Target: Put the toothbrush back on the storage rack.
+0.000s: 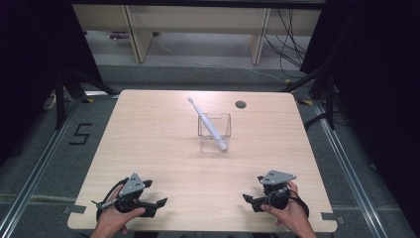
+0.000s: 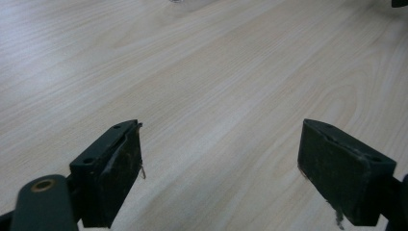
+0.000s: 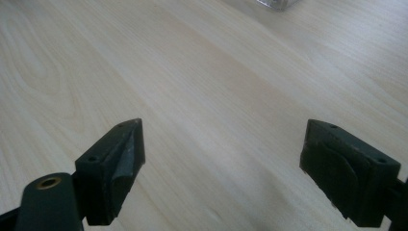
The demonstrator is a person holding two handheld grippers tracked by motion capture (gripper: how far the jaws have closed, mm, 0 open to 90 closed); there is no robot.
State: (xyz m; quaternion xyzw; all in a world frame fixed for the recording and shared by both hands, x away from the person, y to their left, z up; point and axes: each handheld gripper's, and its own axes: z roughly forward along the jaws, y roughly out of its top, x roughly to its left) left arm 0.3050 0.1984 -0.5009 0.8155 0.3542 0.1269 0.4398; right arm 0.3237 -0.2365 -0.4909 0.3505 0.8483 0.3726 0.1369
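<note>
Looking down from the high view, a white toothbrush (image 1: 208,124) leaned in a clear container (image 1: 215,130) near the middle of the table (image 1: 148,144), its long axis slanting from the far left, head up, to the near right. Both grippers sat well back at the near edge: the left gripper (image 1: 153,204) and right gripper (image 1: 251,201) about equally far, the right perhaps slightly nearer.

From the left gripper view, its jaws stood wide apart over bare pale wood.

From the right gripper view, its jaws likewise gaped, empty, the container's corner (image 3: 276,4) far ahead. Grey floor and dark curtains surrounded the table.
</note>
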